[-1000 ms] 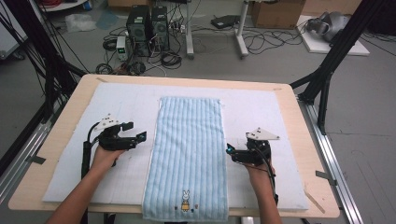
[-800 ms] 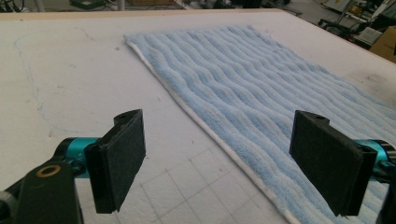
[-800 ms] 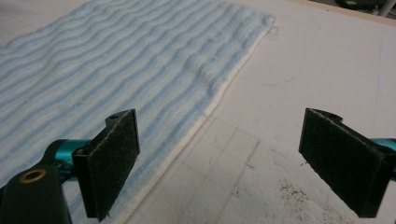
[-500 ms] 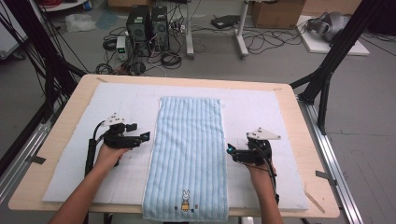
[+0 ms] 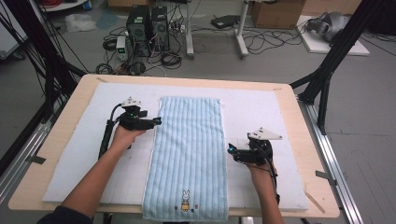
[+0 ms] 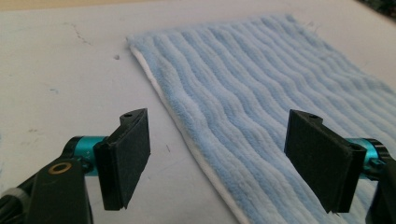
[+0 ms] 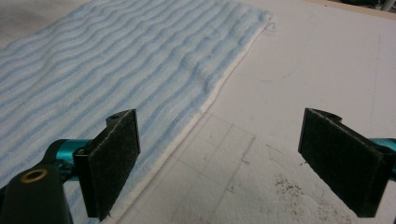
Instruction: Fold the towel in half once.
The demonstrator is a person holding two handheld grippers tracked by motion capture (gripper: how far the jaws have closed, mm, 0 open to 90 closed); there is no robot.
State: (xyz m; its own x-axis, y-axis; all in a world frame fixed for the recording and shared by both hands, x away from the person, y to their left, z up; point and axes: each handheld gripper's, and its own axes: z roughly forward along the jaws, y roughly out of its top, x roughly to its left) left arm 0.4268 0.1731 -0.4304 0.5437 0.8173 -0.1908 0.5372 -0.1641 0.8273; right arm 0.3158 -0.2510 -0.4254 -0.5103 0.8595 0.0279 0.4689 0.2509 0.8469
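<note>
A light blue striped towel [image 5: 189, 154] lies flat along the middle of the white mat [image 5: 261, 112], with a small rabbit print near its front end. My left gripper [image 5: 156, 121] is at the towel's left edge, toward the far end, its jaws open and spanning that edge [image 6: 219, 154]. The towel [image 6: 261, 88] runs away ahead of it. My right gripper [image 5: 230, 150] hovers open at the towel's right edge, about halfway along. In the right gripper view the towel [image 7: 116, 65] and its white hem pass under the left pad [image 7: 114, 161], with nothing held.
The mat covers a wooden table [image 5: 313, 154]. Black frame legs [image 5: 327, 79] stand at the table's right and left. Computer towers [image 5: 147, 23] and cables lie on the floor beyond the far edge. Bare mat flanks the towel on both sides.
My left gripper has moved forward and to the right, up along the towel's left edge toward its far end. The right gripper has stayed put.
</note>
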